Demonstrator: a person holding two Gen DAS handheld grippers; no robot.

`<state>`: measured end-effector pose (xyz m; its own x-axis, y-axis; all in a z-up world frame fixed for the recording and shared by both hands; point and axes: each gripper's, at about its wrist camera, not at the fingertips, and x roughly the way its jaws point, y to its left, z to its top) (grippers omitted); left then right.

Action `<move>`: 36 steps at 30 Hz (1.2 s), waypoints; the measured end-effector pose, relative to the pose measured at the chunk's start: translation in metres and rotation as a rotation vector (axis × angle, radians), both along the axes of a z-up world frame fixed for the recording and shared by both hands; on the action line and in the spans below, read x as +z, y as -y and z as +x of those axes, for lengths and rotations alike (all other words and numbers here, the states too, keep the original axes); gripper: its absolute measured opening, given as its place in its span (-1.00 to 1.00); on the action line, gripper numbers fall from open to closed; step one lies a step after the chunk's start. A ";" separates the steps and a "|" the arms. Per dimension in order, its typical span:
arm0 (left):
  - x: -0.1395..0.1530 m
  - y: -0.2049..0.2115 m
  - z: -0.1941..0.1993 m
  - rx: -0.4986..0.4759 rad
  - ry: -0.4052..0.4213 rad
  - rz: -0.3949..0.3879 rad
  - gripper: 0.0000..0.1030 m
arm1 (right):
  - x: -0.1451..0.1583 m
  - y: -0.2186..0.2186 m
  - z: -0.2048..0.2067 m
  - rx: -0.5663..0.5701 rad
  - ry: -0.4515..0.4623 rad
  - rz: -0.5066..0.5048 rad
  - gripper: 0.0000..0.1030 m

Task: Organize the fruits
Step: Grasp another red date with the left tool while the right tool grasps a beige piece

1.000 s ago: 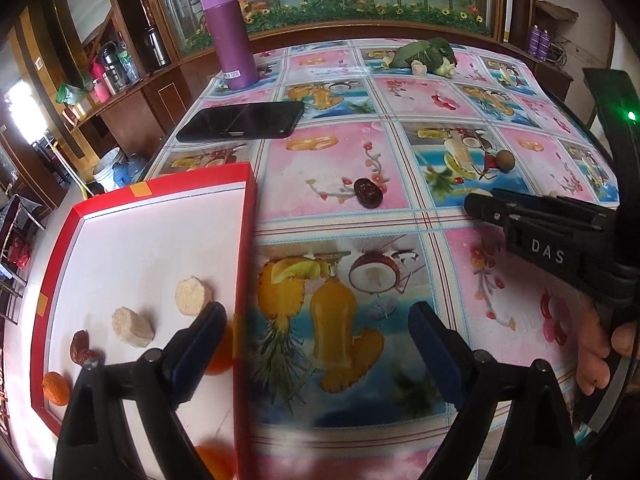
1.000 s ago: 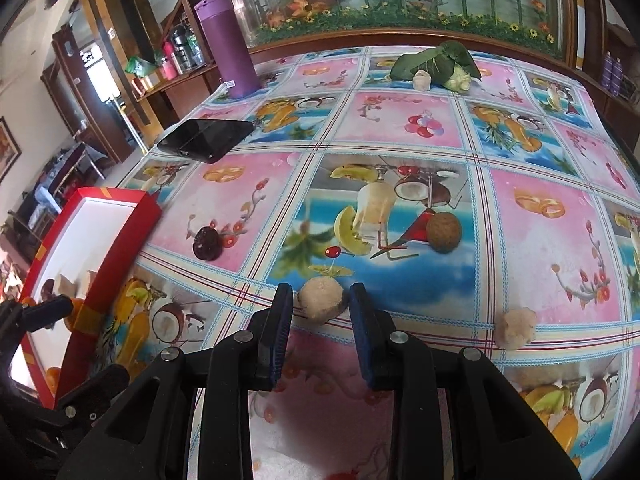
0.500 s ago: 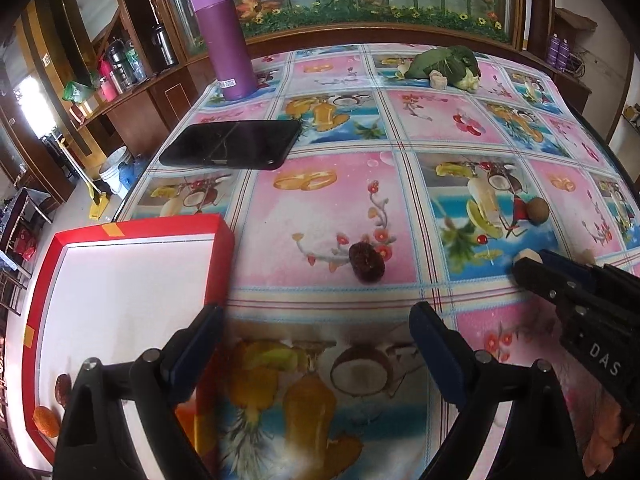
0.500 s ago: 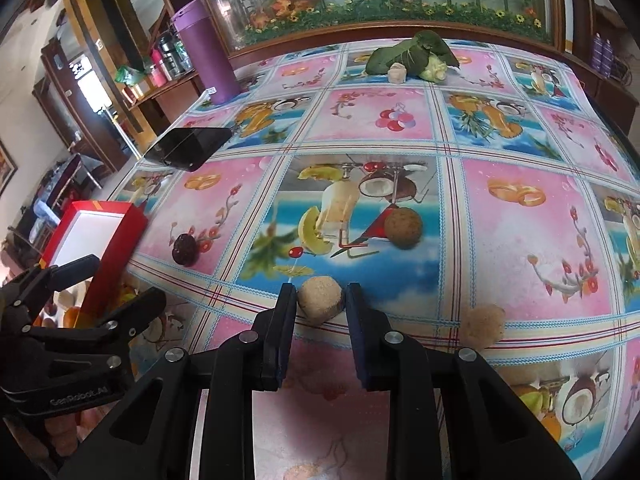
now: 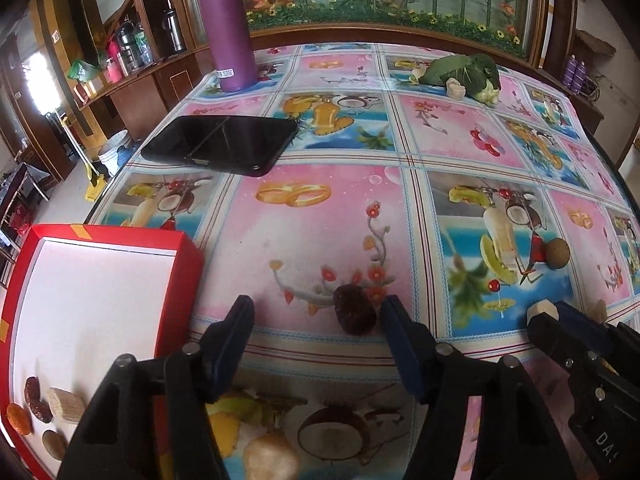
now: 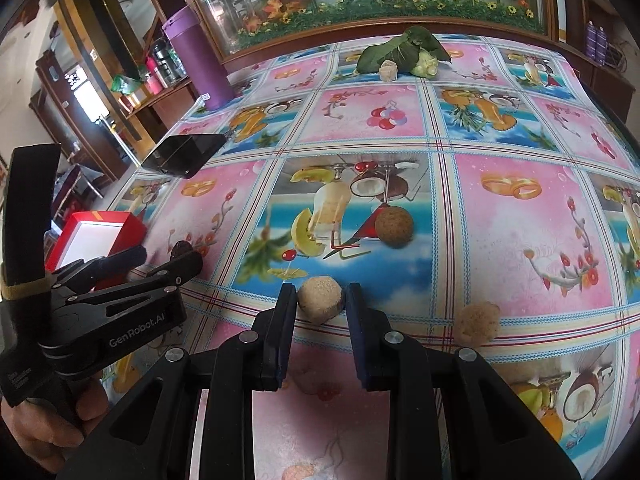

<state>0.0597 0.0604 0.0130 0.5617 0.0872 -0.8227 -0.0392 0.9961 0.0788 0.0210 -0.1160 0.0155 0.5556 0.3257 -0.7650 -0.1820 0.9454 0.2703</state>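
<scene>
Left wrist view: the left gripper [image 5: 316,322] sits low over a table covered in a fruit-print tablecloth [image 5: 320,216], its two blue-padded fingers spread wide and gripping nothing. A dark wrinkled fruit [image 5: 354,309] lies on the cloth between the fingertips, closer to the right-hand one, touching neither. To the left, a red tray with a white floor [image 5: 182,276] rests at the table edge; in its near corner lie a dark red fruit [image 5: 35,398], a pale tan block [image 5: 66,404], a small orange fruit [image 5: 18,418] and a round tan piece [image 5: 54,444]. At the right edge the right gripper [image 5: 554,316] enters, with a pale lump at its tip. Farther back a black phone [image 5: 220,142] lies flat, and beyond it a purple tumbler [image 5: 230,24] stands upright near leafy greens [image 5: 460,70]. Right wrist view: the right gripper [image 6: 320,300] is clenched on a round tan fruit [image 6: 320,298], both pads pressing its sides while it rests on the cloth. Just to the right lies a second tan lump [image 6: 478,322], and farther ahead a brown ball-shaped fruit [image 6: 394,220]. The left gripper [image 6: 168,260] and the red tray [image 6: 96,236] show at the left.
</scene>
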 end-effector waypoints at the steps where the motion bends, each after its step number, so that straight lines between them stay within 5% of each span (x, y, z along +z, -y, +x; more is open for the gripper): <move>1: 0.000 0.001 0.000 -0.003 0.006 -0.004 0.19 | 0.000 0.000 0.000 0.000 0.000 0.000 -0.52; 4: 0.000 0.005 -0.002 -0.037 0.019 -0.018 -0.16 | 0.000 0.000 0.000 0.001 0.001 -0.003 -0.52; 10: 0.000 0.014 -0.007 -0.085 0.025 -0.023 -0.54 | 0.001 0.000 0.000 0.002 0.002 -0.008 -0.52; 24: 0.005 0.018 -0.055 -0.189 -0.018 -0.133 -0.54 | 0.001 -0.002 -0.002 0.005 0.003 -0.017 -0.52; 31: 0.003 0.023 -0.057 -0.200 -0.015 -0.092 -0.45 | 0.001 -0.004 -0.005 0.012 0.009 -0.040 -0.51; 32: 0.003 0.024 -0.058 -0.198 -0.015 -0.084 -0.37 | 0.001 -0.004 -0.005 0.013 0.009 -0.042 -0.51; 34: 0.002 0.023 -0.058 -0.183 -0.010 -0.060 0.18 | 0.001 -0.005 -0.005 0.014 0.010 -0.047 -0.51; 36: 0.001 0.021 -0.059 -0.180 -0.001 -0.060 0.20 | 0.001 -0.007 -0.006 0.018 0.016 -0.062 -0.51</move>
<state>0.0004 0.0395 0.0142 0.5628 -0.0636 -0.8241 0.1402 0.9899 0.0194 0.0153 -0.1094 0.0170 0.5622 0.2880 -0.7752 -0.2029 0.9568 0.2083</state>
